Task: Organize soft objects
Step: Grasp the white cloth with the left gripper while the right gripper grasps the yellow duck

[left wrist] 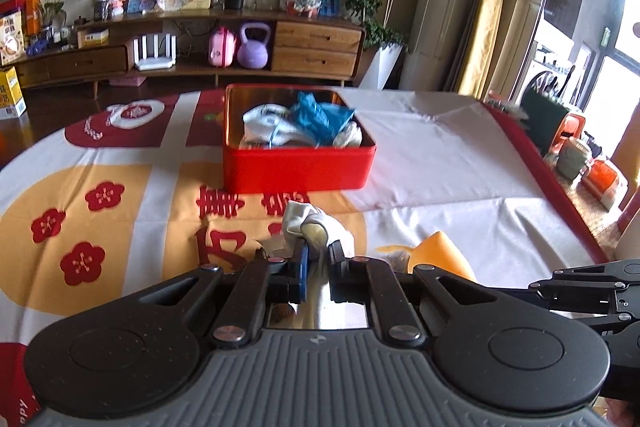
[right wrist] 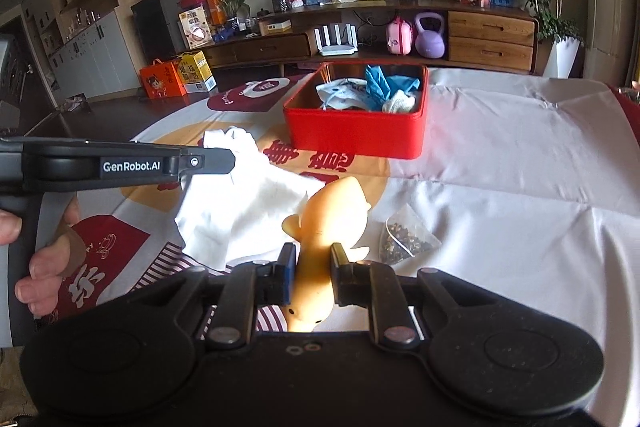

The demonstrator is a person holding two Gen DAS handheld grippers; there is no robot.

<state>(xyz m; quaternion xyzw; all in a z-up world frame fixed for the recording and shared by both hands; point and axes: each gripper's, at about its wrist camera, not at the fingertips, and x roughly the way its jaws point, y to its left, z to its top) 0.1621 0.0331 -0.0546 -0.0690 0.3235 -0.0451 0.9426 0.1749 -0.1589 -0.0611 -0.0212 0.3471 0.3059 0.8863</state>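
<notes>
Left claw (left wrist: pixel 318 253) clamped on the cloth (left wrist: pixel 308 225), right claw (right wrist: pixel 313 259) clamped on the toy (right wrist: pixel 328 223); both next need carrying to the far tin (left wrist: pixel 298 167).

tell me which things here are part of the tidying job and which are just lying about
Part of the job:
left gripper shut on white cloth
right gripper shut on yellow squishy toy
red tin
tea bag

Just lying about:
purple kettlebell
pink case
router

Both wrist views look low across the table toward the red tin (left wrist: pixel 298 163) (right wrist: pixel 356 131).
</notes>
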